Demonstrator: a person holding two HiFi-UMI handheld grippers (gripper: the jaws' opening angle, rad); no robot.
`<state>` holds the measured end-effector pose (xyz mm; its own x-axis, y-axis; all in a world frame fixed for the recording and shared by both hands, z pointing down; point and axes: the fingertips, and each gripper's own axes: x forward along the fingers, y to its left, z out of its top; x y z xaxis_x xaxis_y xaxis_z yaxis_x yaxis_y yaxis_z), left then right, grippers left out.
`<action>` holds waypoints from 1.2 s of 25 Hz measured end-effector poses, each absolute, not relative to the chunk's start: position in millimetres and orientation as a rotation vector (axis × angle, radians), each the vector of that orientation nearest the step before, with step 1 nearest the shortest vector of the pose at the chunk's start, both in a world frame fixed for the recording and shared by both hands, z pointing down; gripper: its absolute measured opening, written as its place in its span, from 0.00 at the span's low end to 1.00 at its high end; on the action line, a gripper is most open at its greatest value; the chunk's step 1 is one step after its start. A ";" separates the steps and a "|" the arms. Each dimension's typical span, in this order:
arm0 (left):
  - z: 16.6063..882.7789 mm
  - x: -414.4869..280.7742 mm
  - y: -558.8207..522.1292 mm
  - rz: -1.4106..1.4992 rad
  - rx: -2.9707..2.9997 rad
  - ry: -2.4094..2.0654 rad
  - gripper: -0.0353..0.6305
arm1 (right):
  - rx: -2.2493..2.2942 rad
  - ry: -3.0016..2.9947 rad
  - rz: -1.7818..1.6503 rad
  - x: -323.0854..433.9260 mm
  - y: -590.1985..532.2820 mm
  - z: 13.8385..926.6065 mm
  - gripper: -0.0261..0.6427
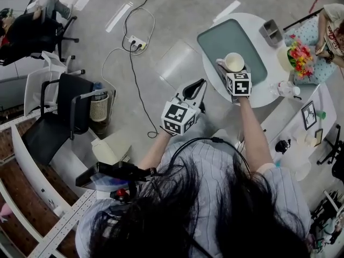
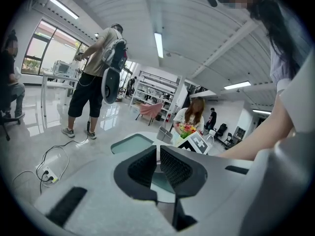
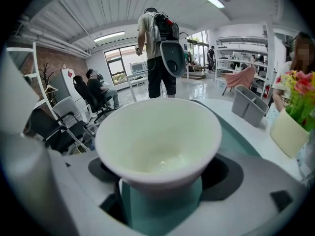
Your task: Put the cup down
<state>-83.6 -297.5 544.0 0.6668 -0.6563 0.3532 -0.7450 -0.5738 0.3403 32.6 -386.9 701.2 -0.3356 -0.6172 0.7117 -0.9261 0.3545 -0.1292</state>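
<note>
Cream cup, clamped upright in the right gripper, hangs over the near edge of the teal mat; best lowered level before release. Meanwhile the left gripper sits closed, empty.

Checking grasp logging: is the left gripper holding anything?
No, the left gripper has its fingers closed together with nothing between them.

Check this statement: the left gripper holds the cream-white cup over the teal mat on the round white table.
Wrong gripper. The right gripper holds the cream-white cup over the teal mat on the round white table. The right gripper view shows its jaws clamped on the cup's base. The left gripper is shut and holds nothing.
</note>
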 end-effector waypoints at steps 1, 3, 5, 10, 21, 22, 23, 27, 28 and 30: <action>544.5 -84.7 -296.9 0.263 2.418 -1.090 0.10 | 1.333 -2.055 0.716 32.7 -386.8 703.2 0.67; 545.0 -87.3 -296.3 0.268 2.414 -1.093 0.10 | 1.325 -2.043 0.700 32.6 -386.7 706.2 0.67; 545.2 -89.3 -296.9 0.270 2.411 -1.098 0.10 | 1.316 -2.035 0.680 32.7 -387.3 708.3 0.67; 548.3 -93.2 -297.2 0.287 2.404 -1.104 0.10 | 1.309 -2.030 0.676 31.5 -386.2 715.6 0.67; 548.9 -93.6 -296.2 0.292 2.398 -1.115 0.10 | 1.317 -2.029 0.645 31.8 -388.2 717.3 0.67; 548.9 -93.0 -295.8 0.294 2.398 -1.114 0.10 | 1.317 -2.029 0.648 31.9 -388.3 717.4 0.67; 549.0 -92.6 -295.3 0.296 2.398 -1.114 0.10 | 1.316 -2.029 0.652 31.9 -388.2 717.8 0.67; 548.1 -91.1 -293.4 0.298 2.399 -1.112 0.10 | 1.279 -2.021 0.625 30.6 -382.6 722.5 0.67; 547.8 -90.5 -293.2 0.297 2.400 -1.111 0.10 | 1.269 -2.023 0.618 30.3 -381.9 723.1 0.67; 548.3 -89.3 -292.8 0.298 2.402 -1.108 0.10 | 1.260 -2.029 0.628 30.4 -382.6 723.5 0.67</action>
